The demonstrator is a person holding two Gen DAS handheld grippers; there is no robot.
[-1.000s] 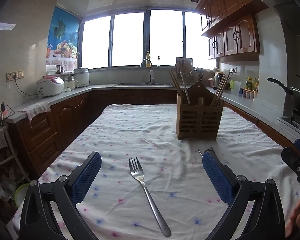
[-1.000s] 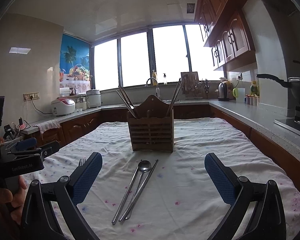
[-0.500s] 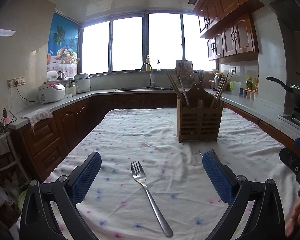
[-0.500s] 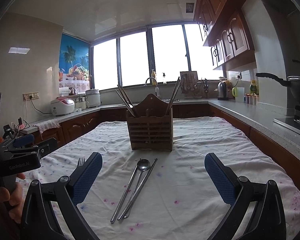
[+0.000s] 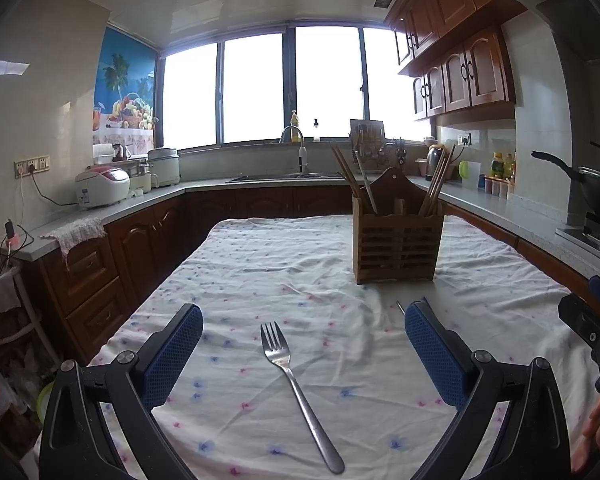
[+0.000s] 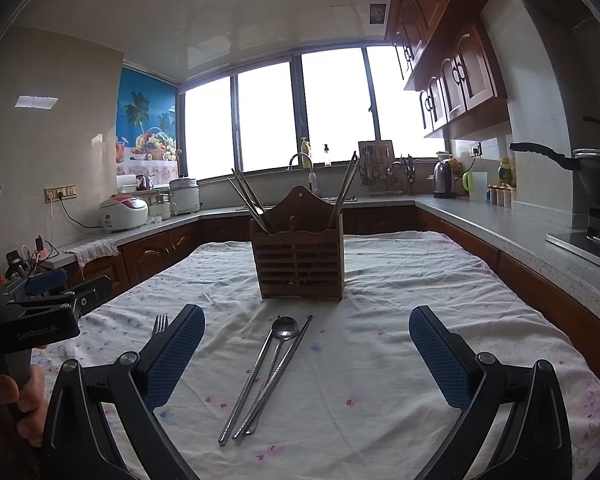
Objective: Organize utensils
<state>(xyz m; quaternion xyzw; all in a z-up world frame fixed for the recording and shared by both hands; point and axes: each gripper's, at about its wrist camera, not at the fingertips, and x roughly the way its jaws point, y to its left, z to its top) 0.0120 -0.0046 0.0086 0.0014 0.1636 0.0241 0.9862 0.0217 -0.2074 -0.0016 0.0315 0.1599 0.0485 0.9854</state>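
Utensils loose on cloth; little changed over the last second.
Left gripper and right gripper are held apart, empty; fork, spoon, chopsticks lie outside holder.

fork left of spoon, holder behind

Steel fork lies flat on the cloth before me, tines toward the holder. Spoon and steel chopsticks lie together nearer it. Holder is slatted wood, upright, with chopsticks leaning in both end compartments.
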